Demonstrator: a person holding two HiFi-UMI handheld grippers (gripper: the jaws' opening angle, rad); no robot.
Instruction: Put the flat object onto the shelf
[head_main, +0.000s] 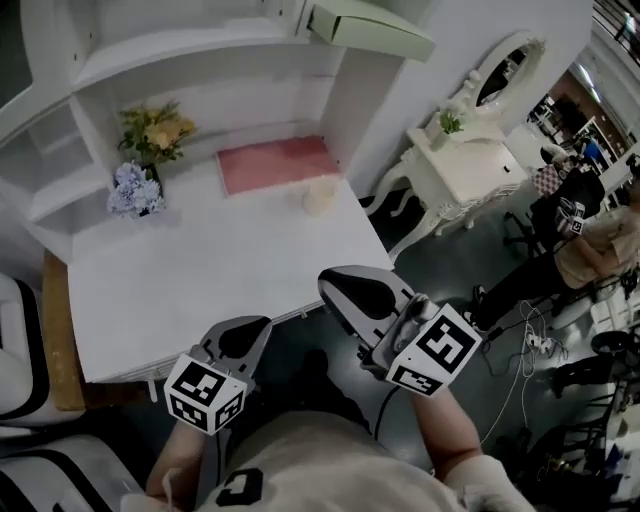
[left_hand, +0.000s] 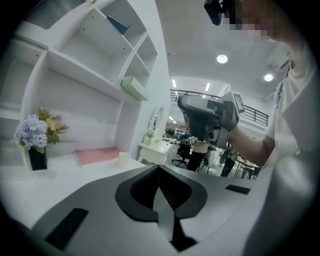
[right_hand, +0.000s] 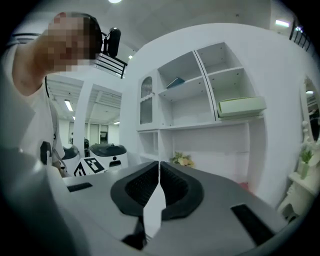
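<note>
While the flat pale-green box (right_hand: 241, 106) lay on the white shelf (right_hand: 200, 123), jutting past its edge, the left gripper (left_hand: 159, 172) and right gripper (right_hand: 159, 167) hung near the smooth white desk (head_main: 200, 280), ribbed dark pads pressed together on nothing. A pink rectangular mat (head_main: 275, 163) lay beside a cream cylinder (head_main: 319, 196).
</note>
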